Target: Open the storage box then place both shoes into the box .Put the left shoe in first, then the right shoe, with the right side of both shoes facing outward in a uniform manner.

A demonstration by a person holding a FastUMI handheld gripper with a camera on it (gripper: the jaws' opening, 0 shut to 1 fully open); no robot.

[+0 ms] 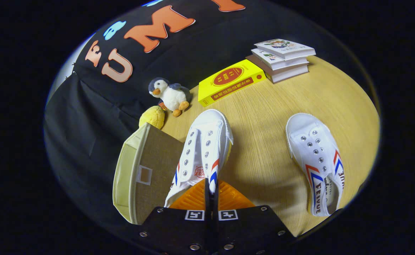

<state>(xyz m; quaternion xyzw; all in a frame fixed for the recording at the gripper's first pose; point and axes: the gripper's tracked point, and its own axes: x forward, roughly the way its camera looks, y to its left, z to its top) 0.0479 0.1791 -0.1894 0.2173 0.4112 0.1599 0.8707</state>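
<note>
My gripper (211,189) is shut on the side wall of a white canvas shoe (203,148) with red and blue stripes. The shoe hangs lifted above the table, toe pointing away from me. Just to its left stands the beige fabric storage box (147,170), its lid open and tilted up; the inside is hidden from here. A second white shoe (317,159) with the same stripes lies on the wooden table (264,141) off to the right of the fingers, toe pointing away.
Beyond the held shoe lie a yellow book (230,83) and a stack of three books (281,58). A penguin plush toy (170,95) and a yellow ball (152,117) sit behind the box, by the black cloth wall.
</note>
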